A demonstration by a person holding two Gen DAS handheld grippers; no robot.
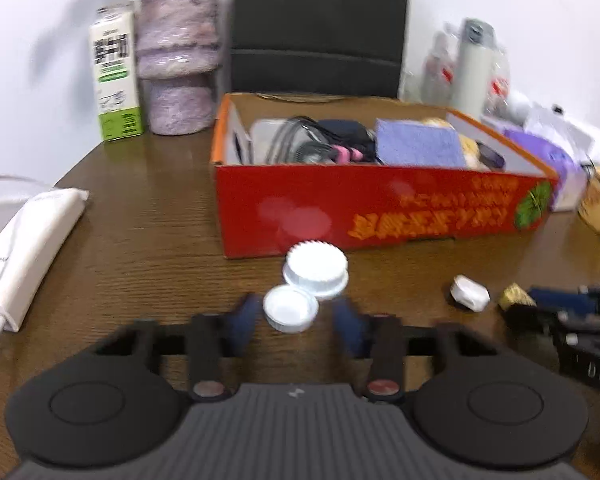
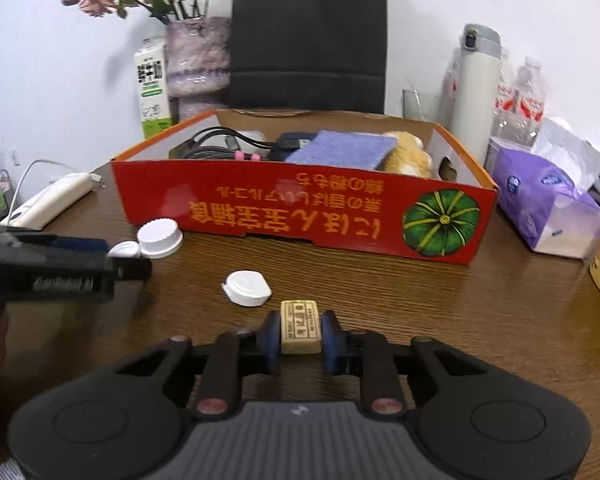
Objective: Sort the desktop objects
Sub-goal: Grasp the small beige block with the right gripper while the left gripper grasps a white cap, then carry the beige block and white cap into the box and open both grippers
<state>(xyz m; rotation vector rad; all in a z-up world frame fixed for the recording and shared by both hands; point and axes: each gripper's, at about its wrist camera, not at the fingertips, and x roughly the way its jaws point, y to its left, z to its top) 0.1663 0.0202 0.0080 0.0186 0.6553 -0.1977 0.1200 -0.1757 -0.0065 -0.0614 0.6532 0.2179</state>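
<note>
A red cardboard box [image 1: 380, 208] [image 2: 300, 208] stands mid-table, holding cables, a purple cloth and a plush toy. My left gripper [image 1: 296, 312] is open, its blue fingers on either side of a small white cap [image 1: 290, 312] [image 2: 125, 249]; a larger ridged white cap [image 1: 316, 268] [image 2: 160, 237] lies just beyond it. My right gripper [image 2: 300, 330] is shut on a beige eraser [image 2: 300, 326] [image 1: 516, 296] just above the table. A white flip-top cap [image 2: 247, 288] [image 1: 470, 292] lies between the grippers.
A milk carton [image 1: 116, 76], a purple vase [image 1: 178, 60] and a black chair back [image 1: 320, 24] stand behind the box. A white charger with cable [image 1: 32, 248] lies left. A thermos [image 2: 476, 88], water bottles and a purple tissue pack [image 2: 548, 204] stand right.
</note>
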